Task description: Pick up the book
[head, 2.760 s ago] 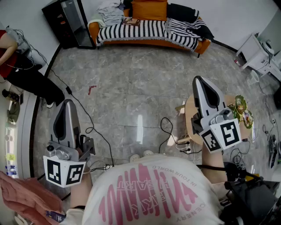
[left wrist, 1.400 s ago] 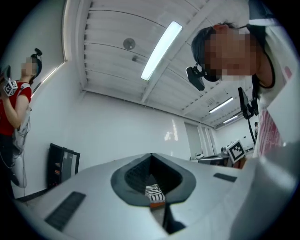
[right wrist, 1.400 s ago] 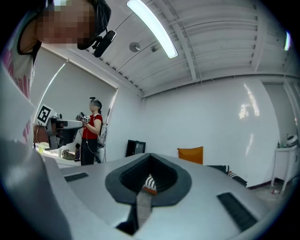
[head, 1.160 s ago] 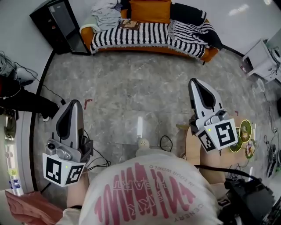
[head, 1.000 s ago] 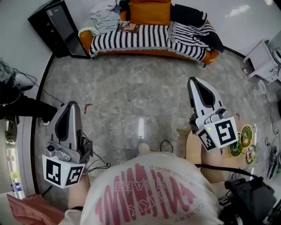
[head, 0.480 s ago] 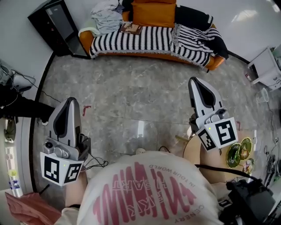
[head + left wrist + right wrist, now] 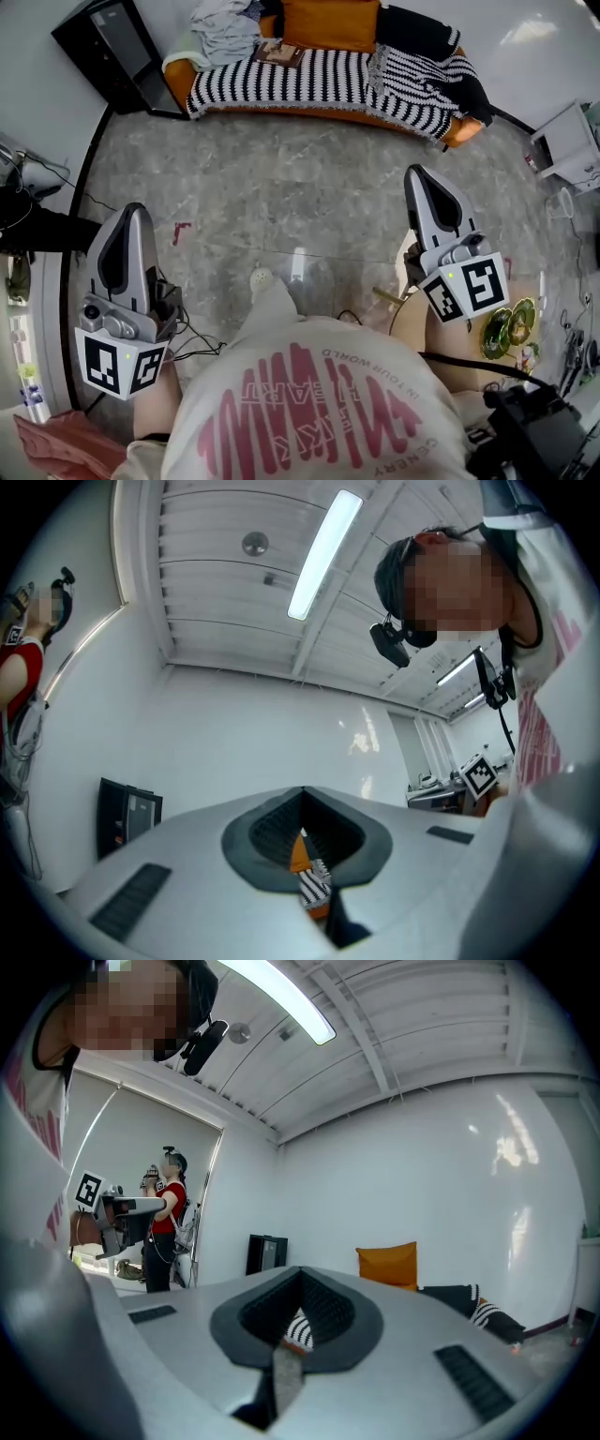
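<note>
Ahead — book [image 7: 279, 52] flat on sofa [image 7: 319, 82], long axis roughly along seat.

You stood in a lab dressed as a living room: a striped sofa [image 7: 309, 80], orange cushion [image 7: 330, 23] and tiled floor [image 7: 281, 187], under a strip light [image 7: 323, 553].

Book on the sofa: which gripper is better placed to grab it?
Right, only slightly: the right gripper reaches nearer the sofa than the left gripper. The book lies about midway between them, and both are shut.
</note>
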Demonstrator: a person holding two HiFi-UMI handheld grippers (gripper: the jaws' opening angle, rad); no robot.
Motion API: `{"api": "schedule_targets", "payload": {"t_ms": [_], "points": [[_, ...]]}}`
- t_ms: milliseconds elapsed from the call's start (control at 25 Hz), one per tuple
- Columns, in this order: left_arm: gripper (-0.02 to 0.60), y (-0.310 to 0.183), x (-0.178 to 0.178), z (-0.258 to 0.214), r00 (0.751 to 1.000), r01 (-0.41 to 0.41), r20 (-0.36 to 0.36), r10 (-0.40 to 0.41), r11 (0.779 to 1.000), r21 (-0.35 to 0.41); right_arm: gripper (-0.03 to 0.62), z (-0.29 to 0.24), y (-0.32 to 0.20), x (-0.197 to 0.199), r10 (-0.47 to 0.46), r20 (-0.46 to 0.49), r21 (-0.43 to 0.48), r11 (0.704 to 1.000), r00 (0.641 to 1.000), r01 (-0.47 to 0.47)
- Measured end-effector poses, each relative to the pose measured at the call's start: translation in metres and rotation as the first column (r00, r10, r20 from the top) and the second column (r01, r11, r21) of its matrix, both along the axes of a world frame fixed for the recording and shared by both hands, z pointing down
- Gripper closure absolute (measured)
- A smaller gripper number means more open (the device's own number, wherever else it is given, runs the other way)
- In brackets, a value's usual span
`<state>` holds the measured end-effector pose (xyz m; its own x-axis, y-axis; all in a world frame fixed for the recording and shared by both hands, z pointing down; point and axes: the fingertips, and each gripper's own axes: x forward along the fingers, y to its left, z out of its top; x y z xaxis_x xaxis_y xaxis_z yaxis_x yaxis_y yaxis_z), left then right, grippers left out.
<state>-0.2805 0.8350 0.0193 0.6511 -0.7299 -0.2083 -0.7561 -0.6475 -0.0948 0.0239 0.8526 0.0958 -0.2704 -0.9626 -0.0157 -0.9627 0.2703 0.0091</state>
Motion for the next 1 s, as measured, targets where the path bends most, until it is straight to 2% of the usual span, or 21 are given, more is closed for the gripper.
{"api": "schedule_targets", "payload": {"t_ms": [320,440,560,1000], "points": [[0.575,-0.073,0.004,-0.003,0.998,-0.045,-0.044,0.047,0.998,0.048,0.588,-0.006,-0.044,0.009,0.070,-0.029,0.017,0.997,0.997,-0.069],[0.575,-0.112,0.009,-0.009,0.995,-0.088,-0.050,0.090,0.995,0.042,0.588,-0.017,-0.074,0.011,0.094,-0.021,0.018,0.995,0.995,-0.093],[0.575,-0.152,0.013,-0.022,0.993,-0.112,-0.033,0.114,0.992,0.058,0.588,-0.033,-0.109,0.013,0.117,-0.052,0.033,0.993,0.992,-0.115],[0.575,-0.285,-0.001,-0.031,0.988,-0.135,-0.065,0.140,0.988,0.077,0.588,-0.049,-0.223,0.003,0.172,-0.111,0.059,0.984,0.979,-0.166]]}}
